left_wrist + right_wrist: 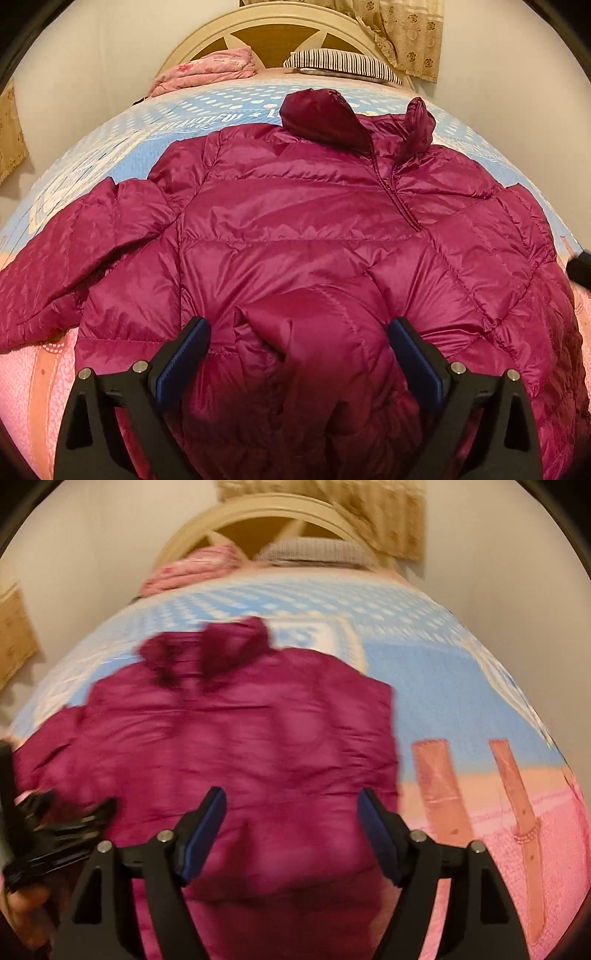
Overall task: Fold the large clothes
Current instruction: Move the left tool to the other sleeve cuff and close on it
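magenta down jacket [295, 229] lies spread face up across the bed [122, 147], zipper [397, 188] partly open under the hood [325, 114] at twelve o'clock in my left wrist view; one sleeve [70, 251] stretches out to nine o'clock, the other side is folded in over the body; my left gripper [298, 345] stands with its jaws spread wide, a puffed fold of the jacket's lower part rising between the blue pads [184, 354], which do not press on it; in my right wrist view, blurred, the jacket [236, 738] fills the centre and nine o'clock side, while the blue and pink bedsheet [461, 709] shows bare toward three o'clock; my right gripper [291, 818] has its jaws apart too, above the hem, nothing pinched; the left gripper [55, 830] shows dark at eight o'clock there; pink bedding [210, 70] and a striped pillow [340, 62] sit by the headboard [277, 22] at twelve o'clock.
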A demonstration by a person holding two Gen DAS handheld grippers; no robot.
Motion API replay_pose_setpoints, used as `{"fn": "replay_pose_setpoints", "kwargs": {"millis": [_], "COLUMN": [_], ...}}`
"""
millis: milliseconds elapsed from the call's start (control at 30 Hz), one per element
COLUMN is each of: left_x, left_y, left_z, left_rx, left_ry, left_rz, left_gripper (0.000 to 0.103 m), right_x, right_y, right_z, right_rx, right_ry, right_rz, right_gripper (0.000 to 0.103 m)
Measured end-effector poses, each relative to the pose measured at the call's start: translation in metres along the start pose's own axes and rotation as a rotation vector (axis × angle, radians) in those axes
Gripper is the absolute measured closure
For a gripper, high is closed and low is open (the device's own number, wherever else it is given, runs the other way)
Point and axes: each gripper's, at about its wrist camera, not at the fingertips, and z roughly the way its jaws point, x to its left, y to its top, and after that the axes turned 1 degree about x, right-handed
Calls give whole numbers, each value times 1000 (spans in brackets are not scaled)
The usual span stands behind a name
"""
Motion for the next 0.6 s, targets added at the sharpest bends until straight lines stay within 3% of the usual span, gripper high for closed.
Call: {"fn": "replay_pose_setpoints", "kwargs": {"millis": [133,233,400,600], "left_x": [3,3,5,34], "left_y": [0,0,1,0], "left_z": [-1,-1,-4,-54], "left_rx": [-2,-2,-1,-97], "left_ry": [-8,-5,-2,38], "left_rz": [-16,-13,-18,-29], "left_gripper": [5,5,5,5], "right_x": [34,46,48,54], "right_y": [-20,-38,-49,-53], "right_z": [17,38,50,50], "right_rx": [38,67,36,31], "right_ry": [86,56,21,-1], "right_rz": [-33,-57,-71,-86], "right_gripper": [26,26,24,21]}}
